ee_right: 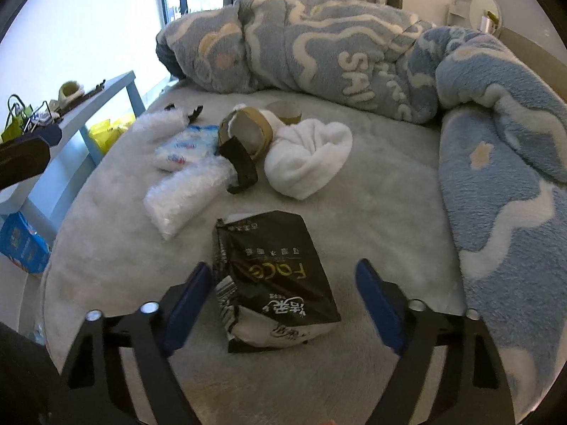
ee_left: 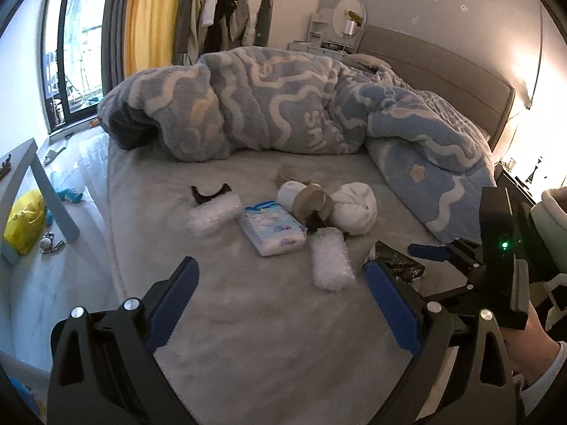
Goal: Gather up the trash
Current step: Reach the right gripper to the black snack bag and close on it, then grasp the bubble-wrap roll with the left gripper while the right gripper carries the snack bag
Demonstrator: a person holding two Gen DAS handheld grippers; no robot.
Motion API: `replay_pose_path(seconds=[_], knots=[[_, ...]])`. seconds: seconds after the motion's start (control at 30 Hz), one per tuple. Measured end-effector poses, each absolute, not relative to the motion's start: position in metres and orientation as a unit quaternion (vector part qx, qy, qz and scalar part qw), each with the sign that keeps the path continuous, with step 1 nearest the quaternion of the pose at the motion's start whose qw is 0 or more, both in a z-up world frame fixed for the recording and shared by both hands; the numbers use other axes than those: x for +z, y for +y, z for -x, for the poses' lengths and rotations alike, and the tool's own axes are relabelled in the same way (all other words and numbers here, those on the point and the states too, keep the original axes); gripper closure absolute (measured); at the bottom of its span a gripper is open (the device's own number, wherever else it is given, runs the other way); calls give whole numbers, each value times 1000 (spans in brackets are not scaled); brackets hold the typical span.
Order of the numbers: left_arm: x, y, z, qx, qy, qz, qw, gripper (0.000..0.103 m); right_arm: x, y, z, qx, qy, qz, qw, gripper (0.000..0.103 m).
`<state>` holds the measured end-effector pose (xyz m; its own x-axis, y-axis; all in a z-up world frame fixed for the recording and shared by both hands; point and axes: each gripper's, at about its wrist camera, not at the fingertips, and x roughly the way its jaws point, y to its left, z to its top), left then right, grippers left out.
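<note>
1. Black, crinkled plastic film — this is the black snack bag point(ee_right: 274, 276), and it lies flat on the grey bed cover point(ee_right: 372, 212), nearest of all the trash. The right gripper point(ee_right: 283, 278) stands over it with the fingers spread; the bag is between them, the left blue pad just beside its edge, but neither pad presses on it.
2. I judge the bag light, soft and a little slippery. It is puffed and folded at the near end, so a pinch across this thicker near part should hold better than on the thin flat film.
3. The left gripper point(ee_left: 280, 292) also has its fingers spread and holds nothing; under it is only bare bed cover.
4. A bit further lies a roll of bubble wrap point(ee_right: 184, 194) — very light and springy, easy to squeeze at its middle. A second such roll point(ee_left: 212, 214) lies behind it.
5. Beside them are a tissue pack point(ee_left: 271, 228), soft and smooth, and a brown tape roll point(ee_right: 248, 134) with a black strip hanging from it. The roll is stiff; its rim gives a sure hold.
6. Farthest is the blue fleece blanket point(ee_right: 319, 46), heaped along the back of the bed.
</note>
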<state>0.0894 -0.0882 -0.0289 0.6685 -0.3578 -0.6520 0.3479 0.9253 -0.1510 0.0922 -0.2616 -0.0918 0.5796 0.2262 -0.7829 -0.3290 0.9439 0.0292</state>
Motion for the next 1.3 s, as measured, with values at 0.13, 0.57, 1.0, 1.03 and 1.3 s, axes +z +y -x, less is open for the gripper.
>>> replay_pose_path(seconds=[0.13, 0.57, 1.0, 1.03, 1.3], knots=[[-38, -97, -99, -206, 373, 7, 905, 6, -94, -262, -96, 172, 436, 60, 881, 40], [-62, -132, -121, -230, 400, -7, 887, 22, -66, -292, -96, 172, 410, 41, 895, 47], [-88, -155, -141, -209, 431, -18, 878, 48, -41, -322, -97, 165, 382, -2, 909, 47], [-89, -155, -142, -209, 433, -17, 877, 50, -40, -321, -96, 165, 382, -2, 909, 47], [-78, -147, -138, -217, 423, 11, 879, 65, -30, -305, -95, 173, 375, 1, 911, 47]])
